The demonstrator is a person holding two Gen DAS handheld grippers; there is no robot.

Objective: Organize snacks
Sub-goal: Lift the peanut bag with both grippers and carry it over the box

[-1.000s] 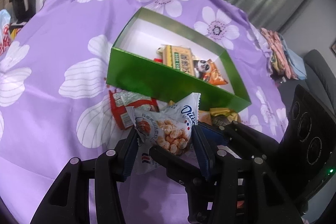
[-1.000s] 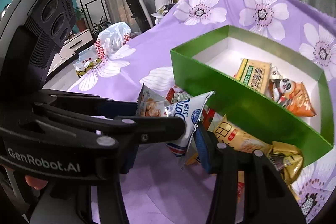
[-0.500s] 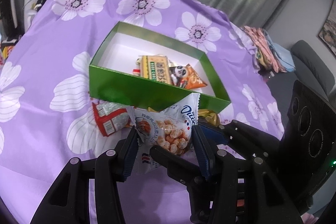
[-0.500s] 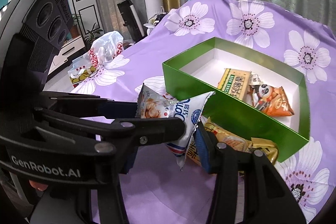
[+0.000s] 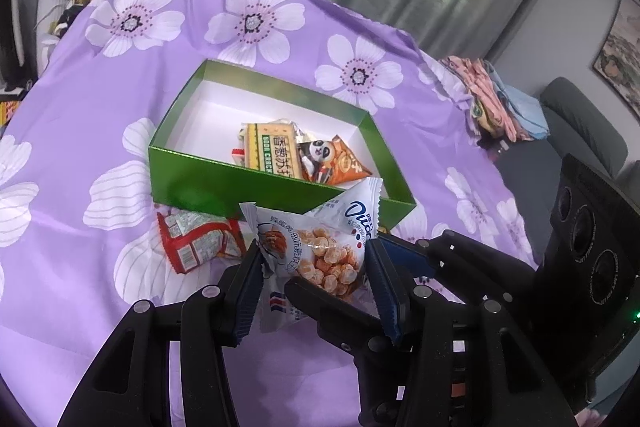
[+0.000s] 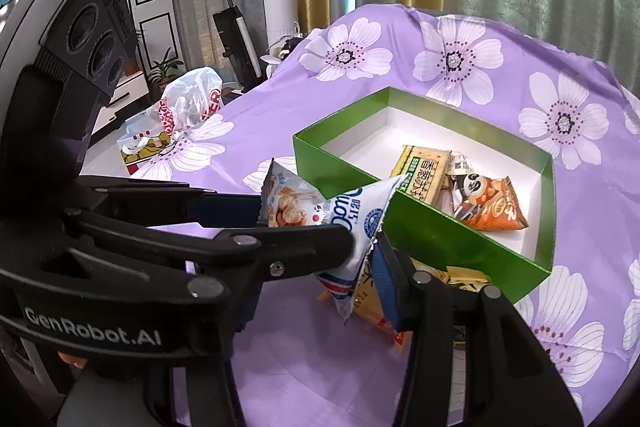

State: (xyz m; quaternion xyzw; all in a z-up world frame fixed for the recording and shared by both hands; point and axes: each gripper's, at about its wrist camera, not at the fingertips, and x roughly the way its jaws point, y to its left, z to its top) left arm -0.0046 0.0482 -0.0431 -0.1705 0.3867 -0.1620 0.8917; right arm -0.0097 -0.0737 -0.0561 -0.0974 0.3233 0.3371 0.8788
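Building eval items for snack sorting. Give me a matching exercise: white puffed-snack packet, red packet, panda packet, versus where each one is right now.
Things:
1. white packet
2. red packet
3. panda packet

Places:
A. lying inside the green box
B. clamped between the fingers of the left gripper
C. on the purple cloth, outside the box by its near wall

Pairs: 1-B, 2-C, 3-A

Left gripper (image 5: 314, 269): fingers clamped on something, held above the surface.
Right gripper (image 6: 320, 259): crossing the left one, jaws apart.
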